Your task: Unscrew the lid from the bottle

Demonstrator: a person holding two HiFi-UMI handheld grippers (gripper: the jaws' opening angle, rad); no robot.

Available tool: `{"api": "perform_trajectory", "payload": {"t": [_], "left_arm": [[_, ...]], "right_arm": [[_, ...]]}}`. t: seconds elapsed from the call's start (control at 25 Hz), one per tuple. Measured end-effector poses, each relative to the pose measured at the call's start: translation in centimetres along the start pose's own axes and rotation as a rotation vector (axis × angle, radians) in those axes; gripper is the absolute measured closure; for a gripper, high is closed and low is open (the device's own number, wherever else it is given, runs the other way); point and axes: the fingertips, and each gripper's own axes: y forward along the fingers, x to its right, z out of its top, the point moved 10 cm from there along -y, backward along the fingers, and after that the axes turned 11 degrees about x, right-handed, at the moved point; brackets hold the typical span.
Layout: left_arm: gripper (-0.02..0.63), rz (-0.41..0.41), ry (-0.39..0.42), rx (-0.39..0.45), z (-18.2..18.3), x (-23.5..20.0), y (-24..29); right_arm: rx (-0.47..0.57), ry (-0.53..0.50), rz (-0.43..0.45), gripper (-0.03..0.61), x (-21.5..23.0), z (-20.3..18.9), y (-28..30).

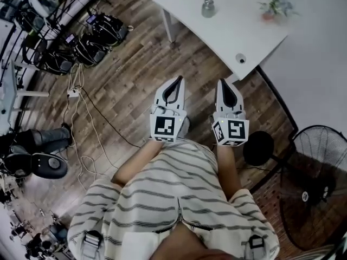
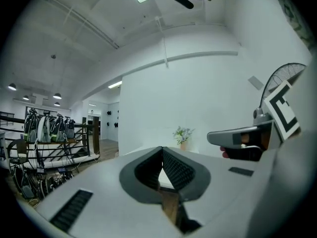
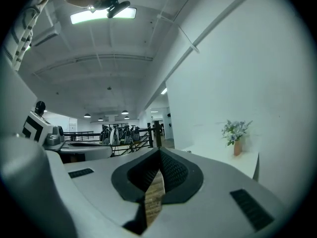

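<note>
The left gripper [image 1: 178, 81] and right gripper [image 1: 223, 83] are seen closed and empty, and the bottle [image 1: 208, 10] is judged light, rigid and best gripped at body and lid [image 1: 208, 1].

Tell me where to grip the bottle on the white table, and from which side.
Grip the bottle round its body, below the lid, coming in level from the near side. It stands upright with bare table around it and the plant well aside, so its sides look free to clamp, leaving the lid clear for unscrewing.
</note>
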Motion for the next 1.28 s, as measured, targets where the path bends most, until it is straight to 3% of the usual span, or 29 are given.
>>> {"api": "perform_trajectory", "payload": {"t": [0.28,0.6,1.28], "left_arm": [[0.614,-0.021,-0.010,-0.012,-0.5,-2.9,8.9],[0.614,-0.028,-0.039,-0.053,-2.1,-4.1,15.4],[0.614,0.060,-0.024,-0.120,-6.2,-6.3,33.2]], "right_arm": [[-0.007,-0.008,-0.011,0.571,4.1,0.3,8.2],[-0.049,0.000,-0.008,0.571,7.2,-0.4,13.1],[-0.094,0.023,0.140,0.571,18.6,-3.1,29.5]]}}
